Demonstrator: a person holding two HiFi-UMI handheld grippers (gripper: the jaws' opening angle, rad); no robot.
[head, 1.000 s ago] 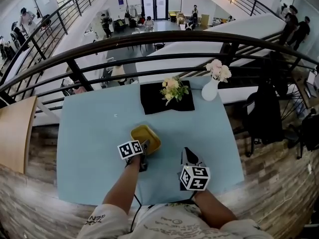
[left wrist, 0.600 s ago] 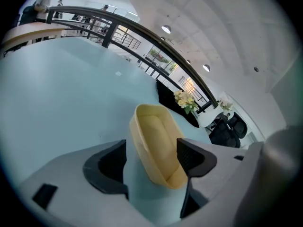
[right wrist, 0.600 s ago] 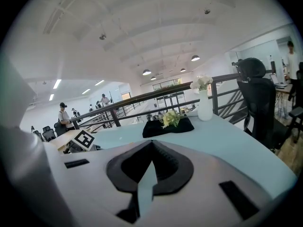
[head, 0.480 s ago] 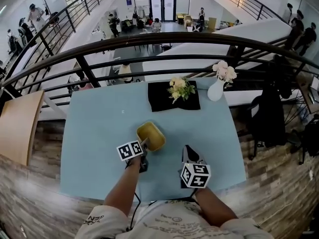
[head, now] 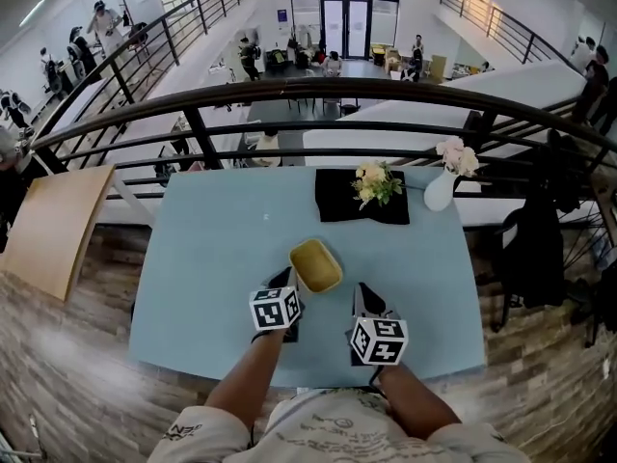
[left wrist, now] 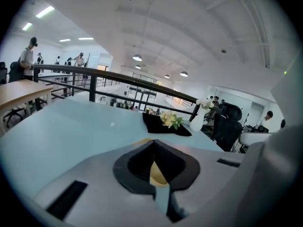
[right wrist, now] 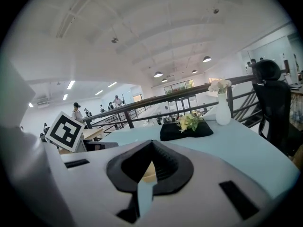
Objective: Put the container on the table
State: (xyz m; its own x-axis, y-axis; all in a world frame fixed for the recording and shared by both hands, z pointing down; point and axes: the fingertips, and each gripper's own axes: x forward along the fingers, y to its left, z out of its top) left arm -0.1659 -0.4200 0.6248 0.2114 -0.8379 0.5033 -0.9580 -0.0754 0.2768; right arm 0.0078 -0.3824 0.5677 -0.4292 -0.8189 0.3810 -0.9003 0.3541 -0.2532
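Judged at the last step: one yellow container [head: 315, 265] set upright on the blue table [head: 207, 249], frame centre. Left gripper [head: 287, 280] closed on nothing, just beside its lower-left rim; right gripper [head: 361, 295] likewise closed, empty, lower right. Next: withdraw both without nudging. Also one white vase [head: 440, 193], one bouquet [head: 374, 181].

Blue table [head: 212, 258] bears container [head: 315, 265], vase [head: 440, 193], seemingly black cloth [head: 337, 201].

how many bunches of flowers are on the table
2. A yellow-and-white bouquet lies on the black cloth at the far edge of the table; a pale pink bunch stands in the white vase to its right. None appear hidden.
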